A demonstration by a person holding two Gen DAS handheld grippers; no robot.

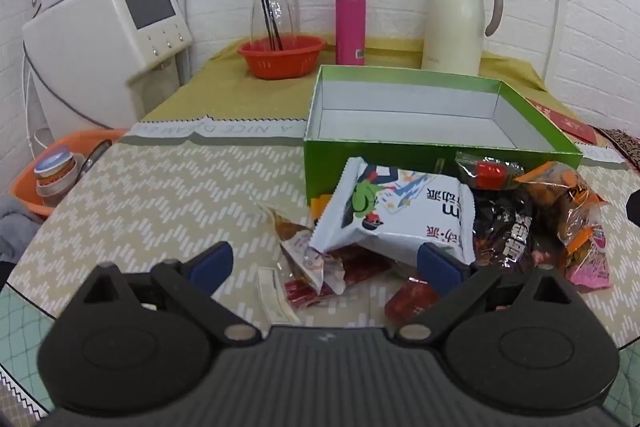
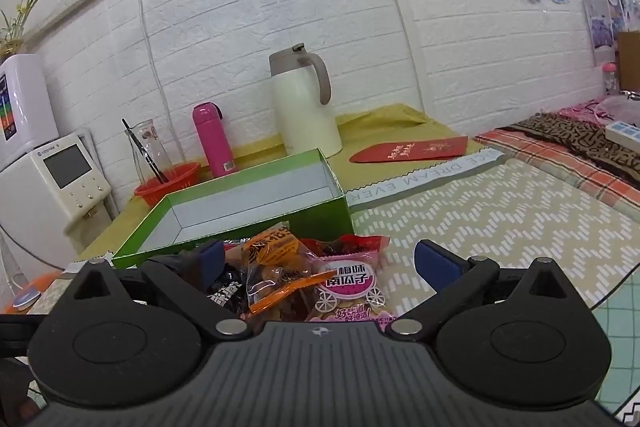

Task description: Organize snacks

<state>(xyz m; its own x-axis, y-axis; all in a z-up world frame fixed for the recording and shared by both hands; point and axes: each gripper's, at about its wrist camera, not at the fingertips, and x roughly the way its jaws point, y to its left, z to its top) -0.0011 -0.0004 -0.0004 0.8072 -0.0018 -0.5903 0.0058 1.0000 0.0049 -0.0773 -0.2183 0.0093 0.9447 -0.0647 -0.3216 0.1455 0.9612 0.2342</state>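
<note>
A green open box (image 1: 404, 151) with a white empty inside stands on the table; it also shows in the right wrist view (image 2: 240, 223). In front of it lies a pile of snacks: a white packet (image 1: 400, 215), a black packet (image 1: 508, 231), an orange packet (image 1: 568, 203), small red packets (image 1: 412, 301). My left gripper (image 1: 324, 267) is open just before the pile, its fingers either side of the small packets. My right gripper (image 2: 318, 263) is open, with the orange packet (image 2: 276, 267) and a pink packet (image 2: 352, 287) between its fingers.
At the back stand a cream thermos jug (image 1: 456, 23), a pink bottle (image 1: 351, 23), a glass jug in a red basket (image 1: 280, 57) and a white appliance (image 1: 108, 43). A red envelope (image 2: 408, 151) lies right of the box. An orange tub (image 1: 48, 171) sits off the table's left edge.
</note>
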